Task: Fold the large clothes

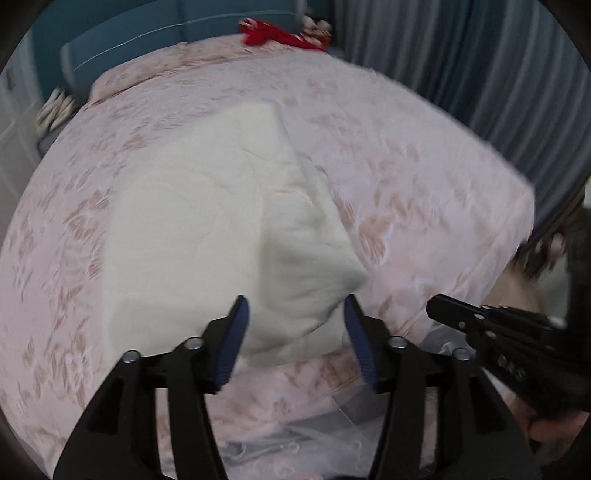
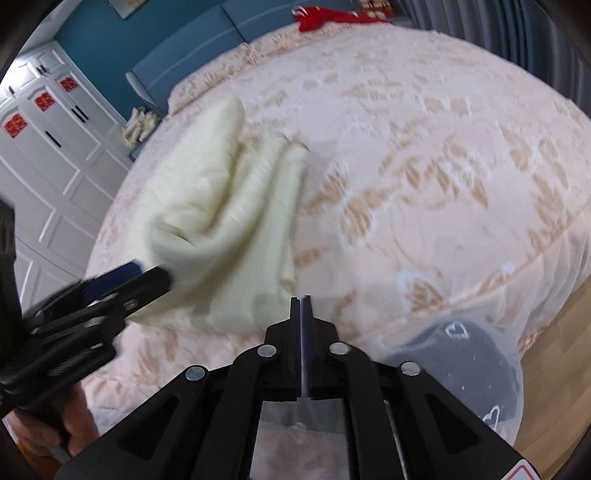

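Bed (image 1: pixel 424 177): cream garment (image 1: pixel 207 221) near front edge; claws apart.

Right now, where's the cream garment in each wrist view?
Left wrist: cream garment fills the centre, just beyond the open left gripper.
Right wrist: cream garment lies left of centre, its near edge by the shut right gripper.
Shared landmark: red cloth at the bed's far end.

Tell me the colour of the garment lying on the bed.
Plain cream garment, no pattern; clearest in the right wrist view.
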The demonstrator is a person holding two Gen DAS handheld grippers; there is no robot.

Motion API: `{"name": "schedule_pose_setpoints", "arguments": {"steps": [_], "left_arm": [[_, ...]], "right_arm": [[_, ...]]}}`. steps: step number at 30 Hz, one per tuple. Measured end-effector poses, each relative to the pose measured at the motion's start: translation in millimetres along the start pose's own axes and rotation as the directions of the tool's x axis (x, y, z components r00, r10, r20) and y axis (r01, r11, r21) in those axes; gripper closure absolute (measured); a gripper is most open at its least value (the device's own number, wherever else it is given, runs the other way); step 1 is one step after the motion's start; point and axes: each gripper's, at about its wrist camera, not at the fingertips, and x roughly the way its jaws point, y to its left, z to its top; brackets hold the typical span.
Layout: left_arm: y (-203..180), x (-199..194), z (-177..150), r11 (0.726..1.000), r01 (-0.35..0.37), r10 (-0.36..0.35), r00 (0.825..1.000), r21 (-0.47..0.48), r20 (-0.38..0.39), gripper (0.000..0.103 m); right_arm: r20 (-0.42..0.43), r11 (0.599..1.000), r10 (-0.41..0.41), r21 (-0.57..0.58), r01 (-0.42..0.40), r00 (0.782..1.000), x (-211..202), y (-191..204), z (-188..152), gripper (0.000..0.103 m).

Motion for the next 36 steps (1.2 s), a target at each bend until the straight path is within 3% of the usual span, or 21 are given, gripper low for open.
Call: {"name": "schedule_pose_setpoints", "arguments": {"steps": [1, 2, 3, 8, 12, 13, 14, 15, 18, 26, 36], "left_arm": [[7.9, -7.4, 0.4, 1.000, -0.012, 0.012, 1.000, -0.020, 0.014, 0.046], [19.1, -15.9, 0.2, 0.998, -0.033, 0.034, 0.999, -0.045, 0.030, 0.046], [30.3, -22.9, 0.3, 0.996, -0.058, 0.061, 0.997, -0.072, 0.040, 0.046], [86.4, -26.8, -2.3, 0.966, -0.158, 0.159, 0.987, -0.206, -0.009, 0.045], [107.2, -17.9, -4.5, 0.948, -0.171, 0.164, 0.985, -0.269, -0.047, 0.045], [109.0, -15.3, -5.0, 0.944, -0.183, 0.176, 0.983, -0.274, -0.052, 0.045], [110.3, -14.4, -5.6, 0.943, -0.188, 0.180, 0.982, -0.276, -0.054, 0.045], [110.9, -11.9, -4.8, 0.941, -0.194, 0.185, 0.981, -0.277, -0.056, 0.045], [114.0, -8.0, -3.7, 0.940, -0.201, 0.191, 0.979, -0.275, -0.065, 0.045], [105.2, 2.8, -2.0, 0.948, -0.200, 0.185, 0.979, -0.248, -0.082, 0.045], [80.3, 34.1, -13.3, 0.963, -0.207, 0.183, 0.973, -0.175, -0.141, 0.044]], "right_arm": [[0.017, 1.000, 0.007, -0.002, -0.007, 1.000, -4.2, 6.4, 5.2, 0.081], [0.029, 1.000, 0.020, -0.005, -0.020, 0.999, -7.2, 11.9, 9.4, 0.062], [0.050, 0.999, 0.052, -0.009, -0.051, 0.997, -10.8, 21.3, 16.0, 0.051], [0.066, 0.989, 0.137, -0.071, -0.132, 0.988, -1.6, 68.3, 41.7, 0.049], [0.004, 0.994, 0.082, -0.075, -0.081, 0.997, 28.8, 85.9, 49.1, 0.049], [-0.013, 0.995, 0.081, -0.063, -0.082, 0.997, 35.6, 86.1, 49.9, 0.050], [-0.037, 0.996, 0.072, -0.048, -0.073, 0.997, 44.9, 85.5, 49.8, 0.058], [-0.050, 0.997, 0.064, -0.046, -0.067, 0.997, 49.7, 85.4, 49.4, 0.075], [-0.046, 0.996, 0.055, -0.064, -0.058, 0.997, 49.4, 84.0, 47.3, 0.086], [0.012, 0.998, 0.019, -0.068, -0.018, 1.000, 15.2, 69.0, 30.7, 0.091], [-0.081, 0.997, -0.076, 0.007, 0.077, 0.994, 43.8, 16.7, -3.9, 0.092]]}}
